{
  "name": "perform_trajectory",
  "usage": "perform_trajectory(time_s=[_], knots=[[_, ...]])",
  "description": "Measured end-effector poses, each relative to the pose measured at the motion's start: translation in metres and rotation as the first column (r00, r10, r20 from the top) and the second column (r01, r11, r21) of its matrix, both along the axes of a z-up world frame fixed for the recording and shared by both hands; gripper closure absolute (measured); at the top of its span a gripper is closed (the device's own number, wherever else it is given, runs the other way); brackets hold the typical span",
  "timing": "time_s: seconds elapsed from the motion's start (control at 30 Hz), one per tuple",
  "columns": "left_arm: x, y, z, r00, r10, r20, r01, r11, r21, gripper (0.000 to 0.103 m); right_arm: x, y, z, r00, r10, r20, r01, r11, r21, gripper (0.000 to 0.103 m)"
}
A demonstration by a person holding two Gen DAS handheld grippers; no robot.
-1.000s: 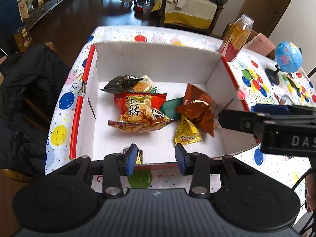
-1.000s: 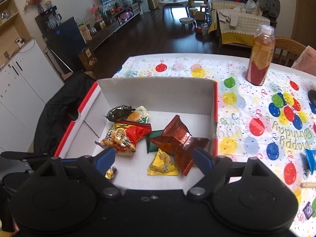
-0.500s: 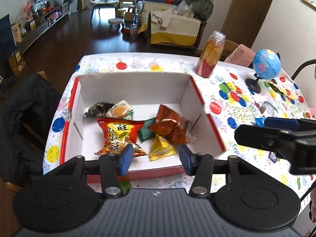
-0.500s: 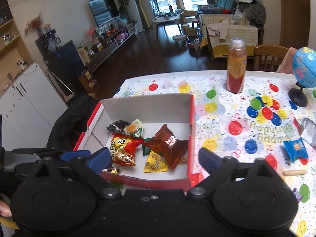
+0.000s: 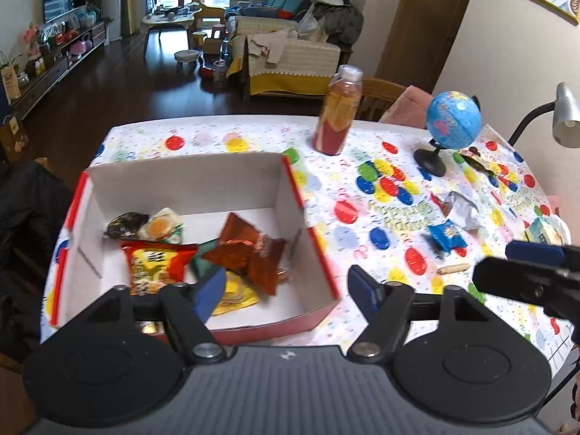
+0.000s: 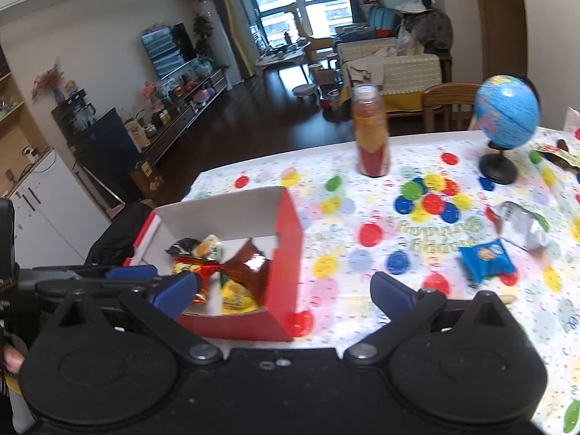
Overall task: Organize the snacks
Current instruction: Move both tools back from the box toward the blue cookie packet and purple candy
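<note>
A red-and-white cardboard box (image 5: 290, 185) (image 6: 286, 253) sits at the table's left and holds several snack packs, among them a red-yellow chip bag (image 5: 156, 261) and a brown foil pack (image 5: 250, 250) (image 6: 246, 264). A blue snack pack (image 5: 446, 235) (image 6: 485, 257), a silver wrapper (image 5: 460, 210) (image 6: 522, 224) and a small tan stick (image 5: 453, 269) lie loose on the tablecloth to the right. My left gripper (image 5: 286, 290) is open and empty above the box's near right corner. My right gripper (image 6: 282, 290) is open and empty, raised above the box's right wall.
A juice bottle (image 5: 337, 112) (image 6: 371, 130) stands behind the box. A blue globe (image 5: 451, 123) (image 6: 505, 123) stands at the back right, with a desk lamp (image 5: 563, 116) and more wrappers near it. A dark jacket (image 5: 25, 224) hangs left of the table.
Both grippers have pulled back and up from the box and swung to the right. The left gripper's jaws have opened wider. The loose snacks on the right have come into view.
</note>
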State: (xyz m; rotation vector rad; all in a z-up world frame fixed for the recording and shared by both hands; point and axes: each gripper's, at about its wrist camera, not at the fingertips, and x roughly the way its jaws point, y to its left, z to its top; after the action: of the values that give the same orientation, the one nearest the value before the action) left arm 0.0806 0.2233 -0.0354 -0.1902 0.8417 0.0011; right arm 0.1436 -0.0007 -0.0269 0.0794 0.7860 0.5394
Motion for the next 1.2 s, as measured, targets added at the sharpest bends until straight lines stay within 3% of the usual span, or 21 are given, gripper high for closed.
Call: perform_trajectory(time_s=[0.23, 0.4, 0.67, 0.97, 1.2], knots=[[0.016, -0.041, -0.003, 0.999, -0.039, 0.014, 0.039, 0.999, -0.036, 0.017, 0.0, -0.06, -0.008, 0.998, -0.054, 0.024, 0.054, 0.999, -0.001, 0.0], [0.029, -0.074, -0.009, 0.998, -0.061, 0.019, 0.062, 0.996, -0.061, 0.002, 0.004, -0.103, -0.02, 0.995, -0.094, 0.015, 0.094, 0.995, -0.02, 0.0], [0.054, -0.134, -0.025, 0.993, -0.119, -0.009, 0.118, 0.992, -0.05, 0.002, 0.001, -0.153, -0.05, 0.997, -0.066, 0.031, 0.069, 0.989, -0.129, 0.0], [0.081, -0.199, -0.054, 0.977, -0.196, -0.083, 0.197, 0.98, 0.011, 0.002, 0.011, -0.173, -0.087, 0.999, -0.005, 0.048, 0.016, 0.973, -0.232, 0.004], [0.105, -0.232, -0.076, 0.962, -0.228, -0.152, 0.238, 0.97, 0.052, 0.002, 0.029, -0.179, -0.113, 0.999, 0.048, 0.009, -0.043, 0.96, -0.276, 0.019]])
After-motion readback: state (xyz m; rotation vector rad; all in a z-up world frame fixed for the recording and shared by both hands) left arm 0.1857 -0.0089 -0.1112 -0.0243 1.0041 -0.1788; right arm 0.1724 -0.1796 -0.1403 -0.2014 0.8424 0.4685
